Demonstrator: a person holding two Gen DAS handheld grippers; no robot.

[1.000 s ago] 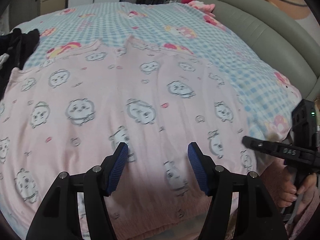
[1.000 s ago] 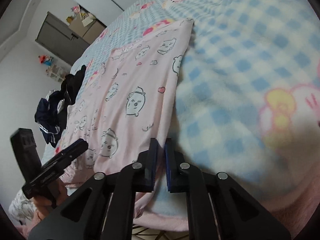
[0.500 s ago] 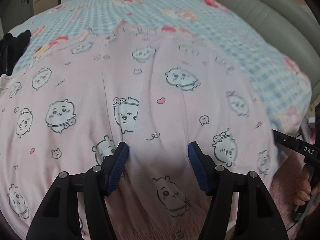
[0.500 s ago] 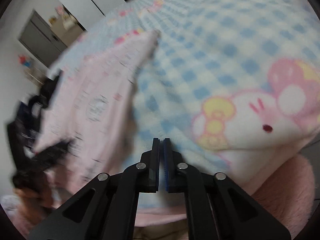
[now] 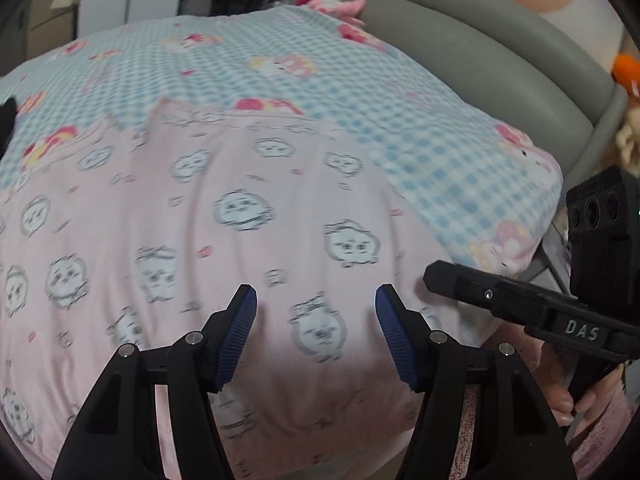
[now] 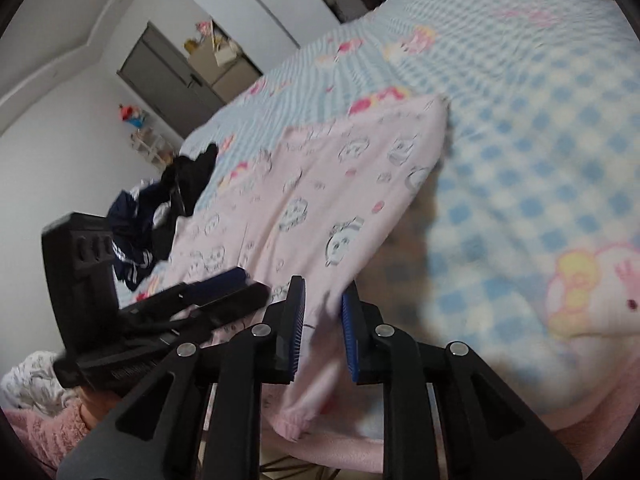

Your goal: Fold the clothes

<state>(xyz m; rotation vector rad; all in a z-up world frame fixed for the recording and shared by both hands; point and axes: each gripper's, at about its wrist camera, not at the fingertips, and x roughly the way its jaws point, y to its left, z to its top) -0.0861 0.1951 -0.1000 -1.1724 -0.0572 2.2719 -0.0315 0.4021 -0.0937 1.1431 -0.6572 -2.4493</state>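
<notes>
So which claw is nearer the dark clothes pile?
Left. The left claw hovers over the pink garment, on the side toward the dark clothes pile; the right claw sits at the garment's opposite edge.

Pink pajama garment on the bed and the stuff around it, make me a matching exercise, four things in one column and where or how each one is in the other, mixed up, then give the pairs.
Things:
1. pink garment
2. left gripper
3. right gripper
4. dark clothes pile

Places or states:
A. heaped at the bed's far edge, beyond the pink cloth
B. jaws wide open above the printed fabric
C. spread flat on the blue checked blanket
D. jaws partly open around the garment's near edge

Pairs: 1-C, 2-B, 3-D, 4-A
</notes>
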